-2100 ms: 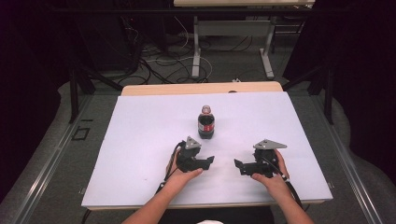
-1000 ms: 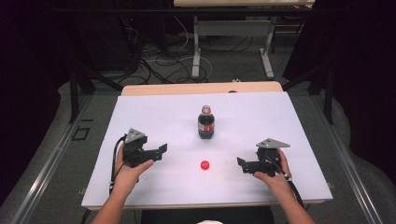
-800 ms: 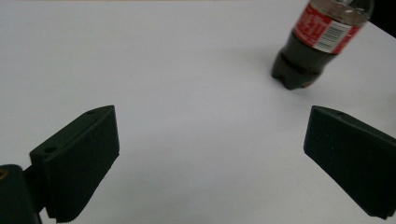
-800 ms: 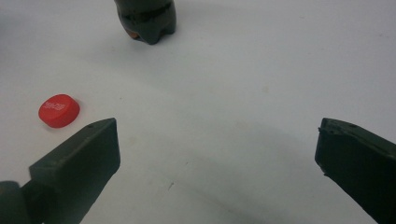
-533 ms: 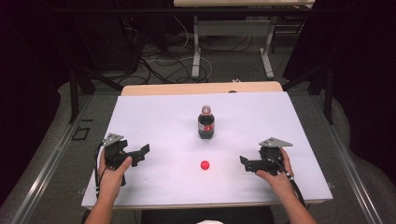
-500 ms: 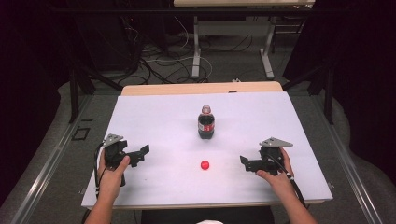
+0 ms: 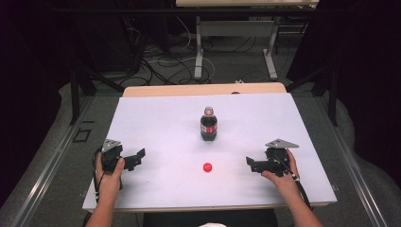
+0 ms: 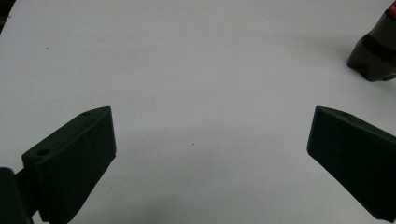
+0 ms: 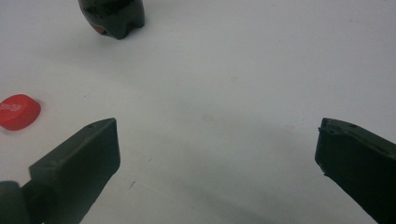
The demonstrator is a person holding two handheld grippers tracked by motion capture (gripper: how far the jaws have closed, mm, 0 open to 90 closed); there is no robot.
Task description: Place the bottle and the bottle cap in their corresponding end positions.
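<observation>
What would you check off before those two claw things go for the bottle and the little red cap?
1. Bottle stands upright on the table: ok.
2. Red cap lies off the bottle, in front of it, free to pick: ok.
3. Left gripper open, nothing between its jaws: ok.
4. Right gripper open, nothing between its jaws: ok.
5. Bottle's mouth clean and undamaged: cannot tell.

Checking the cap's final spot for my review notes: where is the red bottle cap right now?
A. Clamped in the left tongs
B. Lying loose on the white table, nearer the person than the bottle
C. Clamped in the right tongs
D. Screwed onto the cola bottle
B: the red bottle cap lies alone on the white table, in front of the upright cola bottle, with both tongs open and empty.
</observation>
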